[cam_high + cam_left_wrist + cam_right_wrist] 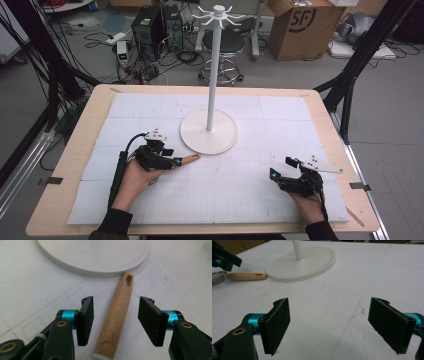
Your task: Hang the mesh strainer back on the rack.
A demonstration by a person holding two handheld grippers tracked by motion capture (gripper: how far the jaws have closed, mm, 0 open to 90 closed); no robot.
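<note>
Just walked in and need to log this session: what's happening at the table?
A person holds a gripper in each hand over a white foam-covered table. The left gripper is open astride the light wooden handle of a utensil lying flat, its pads not touching it; the handle's slotted tip sits beside the round base of a white hanging stand. The right gripper is open over bare mat, holding nothing.
</note>
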